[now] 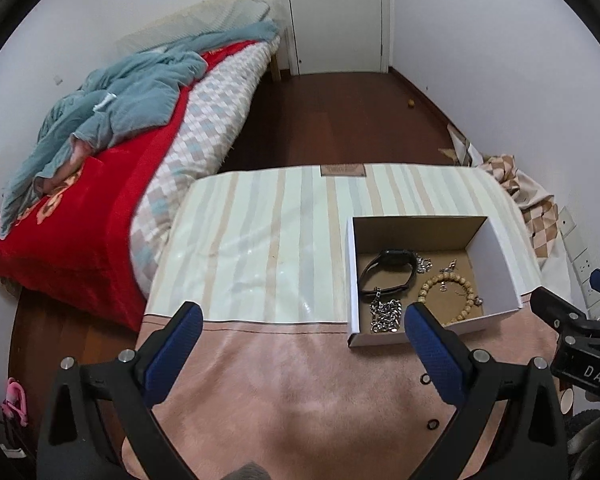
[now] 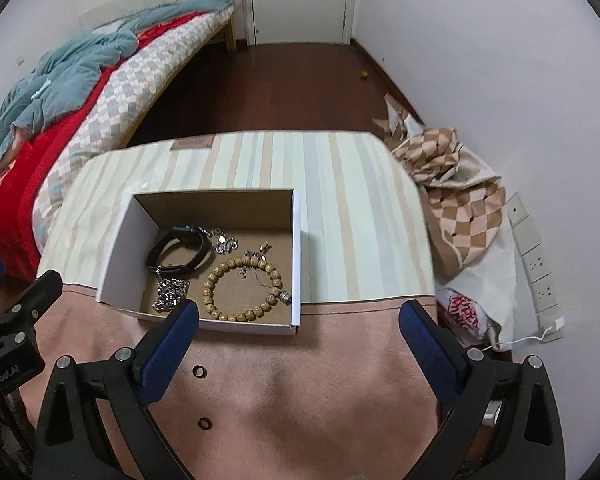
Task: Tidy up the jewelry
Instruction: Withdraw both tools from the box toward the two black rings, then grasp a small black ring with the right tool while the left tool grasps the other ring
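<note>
The jewelry lay gathered in an open white cardboard box on a striped tablecloth, at 11 o'clock from the right gripper and at 1 o'clock from the left gripper. The right wrist view showed the beaded bracelet as a whole ring, while in the left wrist view 1 blue finger covered part of it. Only the left view caught the other tool at 3 o'clock; only the right view showed the wall sockets and checkered cloth fully. The black watch band looped with its long axis running 8 to 2 o'clock, beside a silver chain at 6 o'clock of it. Both grippers' fingers were spread wide, holding nothing, above the pink cloth.
</note>
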The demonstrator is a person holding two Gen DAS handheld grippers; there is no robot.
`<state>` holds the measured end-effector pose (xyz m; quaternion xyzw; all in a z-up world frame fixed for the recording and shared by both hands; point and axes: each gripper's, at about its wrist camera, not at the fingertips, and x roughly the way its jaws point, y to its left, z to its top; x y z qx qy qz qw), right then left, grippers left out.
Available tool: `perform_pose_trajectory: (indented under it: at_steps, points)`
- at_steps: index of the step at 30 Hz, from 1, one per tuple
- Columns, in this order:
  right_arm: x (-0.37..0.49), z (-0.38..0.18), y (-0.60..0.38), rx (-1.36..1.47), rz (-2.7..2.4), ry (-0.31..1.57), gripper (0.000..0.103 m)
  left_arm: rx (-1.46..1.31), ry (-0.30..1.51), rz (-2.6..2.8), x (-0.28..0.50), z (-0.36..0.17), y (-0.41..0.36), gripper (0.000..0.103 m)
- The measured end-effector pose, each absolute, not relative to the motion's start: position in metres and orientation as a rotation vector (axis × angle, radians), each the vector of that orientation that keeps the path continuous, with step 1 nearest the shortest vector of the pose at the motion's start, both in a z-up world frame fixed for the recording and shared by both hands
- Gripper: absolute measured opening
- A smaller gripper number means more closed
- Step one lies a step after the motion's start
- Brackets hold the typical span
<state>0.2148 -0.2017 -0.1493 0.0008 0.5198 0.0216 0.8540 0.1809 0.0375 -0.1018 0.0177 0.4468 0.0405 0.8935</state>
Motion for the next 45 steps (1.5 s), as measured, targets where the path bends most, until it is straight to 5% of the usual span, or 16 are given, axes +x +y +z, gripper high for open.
perform_pose_trajectory:
  at_steps: [16, 26, 27, 30, 38, 42, 45]
  points:
    - [0.164, -0.099, -0.207, 0.049, 0.035, 1.011, 0.101, 0.015, 0.878, 0.077, 0.139, -0.068, 0.039, 0.103]
    - [0.136, -0.194, -0.183, 0.070, 0.131, 1.149, 0.101, 0.116, 1.065, 0.223, 0.125, -0.168, 0.057, 0.103]
    - [0.134, -0.207, -0.179, 0.067, 0.144, 1.162, 0.097, 0.119, 1.100, 0.235, 0.125, -0.182, 0.061, 0.103]
    - [0.125, -0.243, -0.163, 0.060, 0.188, 1.205, 0.064, 0.114, 1.162, 0.253, 0.124, -0.208, 0.069, 0.103]
    - [0.100, -0.267, -0.125, -0.049, 0.252, 1.142, 0.050, 0.109, 1.200, 0.248, 0.118, -0.225, 0.071, 0.103]
    - [0.100, -0.264, -0.118, -0.086, 0.255, 1.108, 0.014, 0.102, 1.206, 0.232, 0.120, -0.227, 0.065, 0.103]
    - [0.103, -0.260, -0.130, -0.030, 0.252, 1.116, 0.013, 0.077, 1.195, 0.199, 0.127, -0.222, 0.055, 0.103]
